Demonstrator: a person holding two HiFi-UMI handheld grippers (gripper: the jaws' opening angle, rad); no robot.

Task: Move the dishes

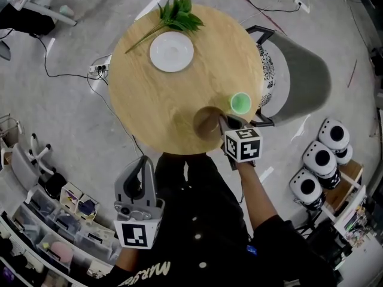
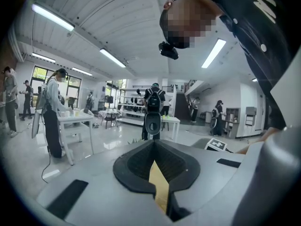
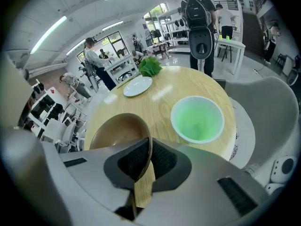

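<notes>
**Kid:** Which tool has the bowl?

**Me:** My right gripper (image 1: 222, 121). Its jaws are squeezed nearly all the way together, with the thin rim of the brown bowl (image 1: 206, 123) pinched between the pads.

**Kid:** Where is the bowl?

**Me:** At the 5 o'clock edge of the round wooden table (image 1: 149, 100), close to me. I can't tell if its bottom sits on the wood.

**Kid:** What's next to it?

**Me:** A green cup (image 1: 240, 103), just beside it at 4 o'clock. A white plate (image 1: 172, 51) sits far across at 11 o'clock, and green leaves (image 1: 178, 15) lie at 12, touching the plate's far edge.

**Kid:** And your other tool?

**Me:** My left gripper (image 1: 143, 160) is off the table, past its 7 o'clock edge, by my body. Its jaws are together with nothing in them.
</notes>
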